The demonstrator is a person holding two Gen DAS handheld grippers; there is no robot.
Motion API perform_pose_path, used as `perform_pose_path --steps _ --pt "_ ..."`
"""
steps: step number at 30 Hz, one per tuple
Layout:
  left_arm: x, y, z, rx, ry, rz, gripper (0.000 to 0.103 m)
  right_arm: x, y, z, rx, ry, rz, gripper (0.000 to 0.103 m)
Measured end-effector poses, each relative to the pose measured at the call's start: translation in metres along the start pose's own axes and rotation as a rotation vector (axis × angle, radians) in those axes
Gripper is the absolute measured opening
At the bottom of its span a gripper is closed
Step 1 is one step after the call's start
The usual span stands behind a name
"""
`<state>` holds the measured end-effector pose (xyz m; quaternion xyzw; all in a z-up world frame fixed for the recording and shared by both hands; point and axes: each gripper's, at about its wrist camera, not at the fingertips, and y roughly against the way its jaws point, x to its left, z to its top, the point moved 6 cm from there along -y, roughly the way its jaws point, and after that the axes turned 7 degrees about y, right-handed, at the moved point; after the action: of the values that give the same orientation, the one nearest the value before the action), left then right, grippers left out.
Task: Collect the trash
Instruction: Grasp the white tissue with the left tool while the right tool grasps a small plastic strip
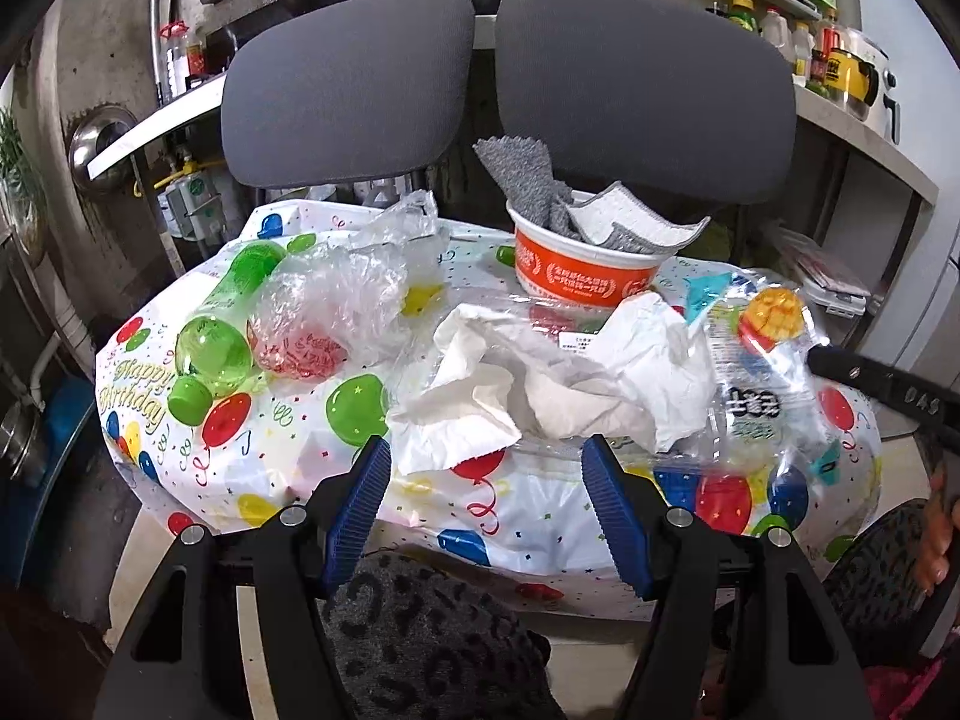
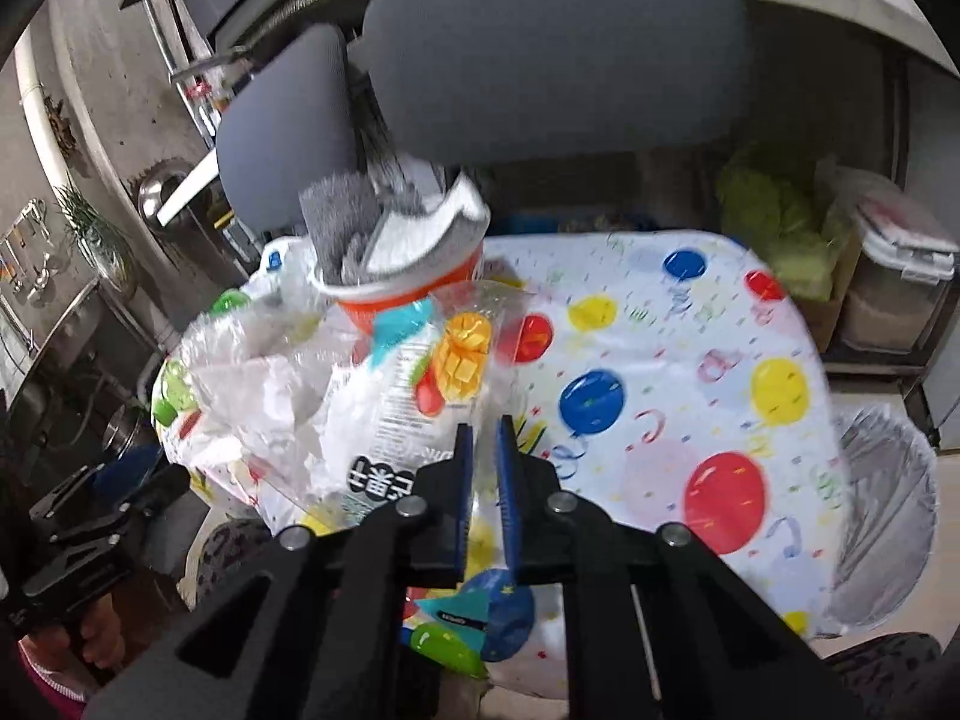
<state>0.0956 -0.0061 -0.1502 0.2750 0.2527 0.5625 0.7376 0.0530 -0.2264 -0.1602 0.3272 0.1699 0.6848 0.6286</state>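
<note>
the right gripper point(image 2: 483, 450) has pinched shut on the clear printed snack wrapper point(image 2: 414, 396), which sits at the table's near edge with its long axis running from the jaws toward eleven o'clock. the left gripper point(image 1: 486, 480) hangs wide and empty before the crumpled tissue point(image 1: 540, 378). collection looks barely begun: green bottle point(image 1: 222, 324), plastic bag point(image 1: 336, 294) and noodle cup point(image 1: 582, 270) remain.

From my left camera, the table point(image 1: 540, 516) carries a bottle point(image 1: 222, 324) at far left, a bag point(image 1: 336, 294) just right of it, tissue point(image 1: 540, 378) in the middle and a wrapper point(image 1: 762, 360) at right. Behind the tissue stands a cup point(image 1: 582, 270) with cloths point(image 1: 540, 186) in it; two chairs point(image 1: 348, 90) stand behind the table.
</note>
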Motion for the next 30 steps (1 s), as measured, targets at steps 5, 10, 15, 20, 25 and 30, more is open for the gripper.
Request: perform_pose_path --steps 5,10,15,20,25,30 --pt "-0.007 0.005 0.005 0.0 0.0 -0.075 0.074 -0.022 0.03 0.001 -0.044 0.0 -0.073 0.007" --pt "-0.006 -0.001 0.01 -0.016 0.0 -0.071 0.084 -0.044 0.053 -0.005 -0.067 -0.029 -0.131 0.005" --pt "-0.005 -0.014 0.016 -0.004 0.069 -0.074 0.086 -0.052 0.055 -0.012 -0.061 -0.03 -0.156 0.005" --pt "-0.022 -0.025 0.023 -0.007 0.032 -0.062 0.087 -0.053 0.049 -0.014 -0.047 -0.024 -0.151 0.005" --pt "-0.023 -0.058 0.022 0.071 0.005 -0.046 0.087 -0.053 0.047 -0.013 -0.037 -0.008 -0.158 0.005" --pt "-0.036 -0.081 0.017 0.133 -0.096 -0.043 0.087 -0.057 0.043 -0.012 -0.024 -0.005 -0.165 0.005"
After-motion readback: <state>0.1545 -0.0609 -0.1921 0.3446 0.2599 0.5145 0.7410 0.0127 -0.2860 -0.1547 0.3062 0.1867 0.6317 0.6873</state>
